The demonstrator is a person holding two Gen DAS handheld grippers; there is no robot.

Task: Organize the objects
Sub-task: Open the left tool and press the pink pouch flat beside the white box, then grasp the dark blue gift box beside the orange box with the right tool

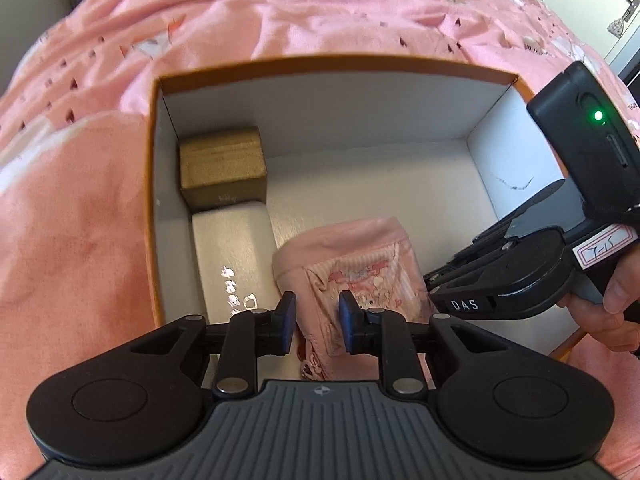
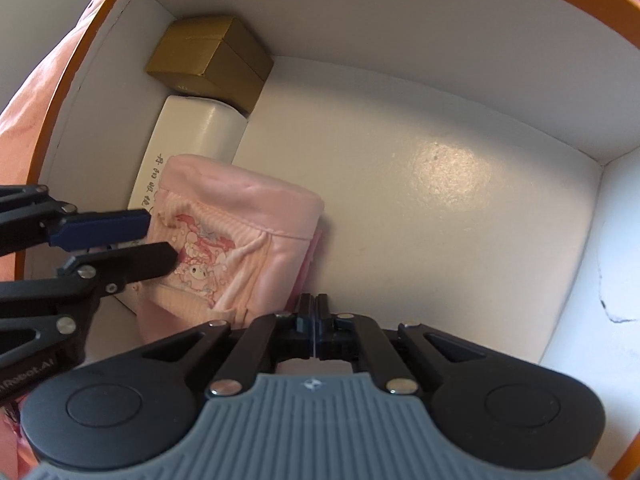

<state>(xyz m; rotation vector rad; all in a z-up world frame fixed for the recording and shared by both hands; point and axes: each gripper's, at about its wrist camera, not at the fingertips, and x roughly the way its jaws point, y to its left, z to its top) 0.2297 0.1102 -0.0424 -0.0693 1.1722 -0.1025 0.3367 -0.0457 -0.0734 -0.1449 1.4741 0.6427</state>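
A big box (image 1: pixel 154 200) with orange edges and white walls sits on a pink blanket (image 1: pixel 100 120). A hand (image 1: pixel 616 304) shows at the right edge, holding the right gripper.

Inside the box, a gold box (image 1: pixel 222 168) sits in the far left corner. A white case (image 1: pixel 236 256) lies just in front of it, along the left wall. A folded pink cloth (image 1: pixel 360 276) stands just right of the white case, near the front. The rest of the floor is bare.

The left gripper (image 1: pixel 317 322) hangs over the cloth with its blue fingers (image 1: pixel 286 320) a little apart, not pinching it. The right gripper (image 2: pixel 316 320) has its fingers pressed together, at the cloth's near right edge. I cannot tell if cloth is caught between them.
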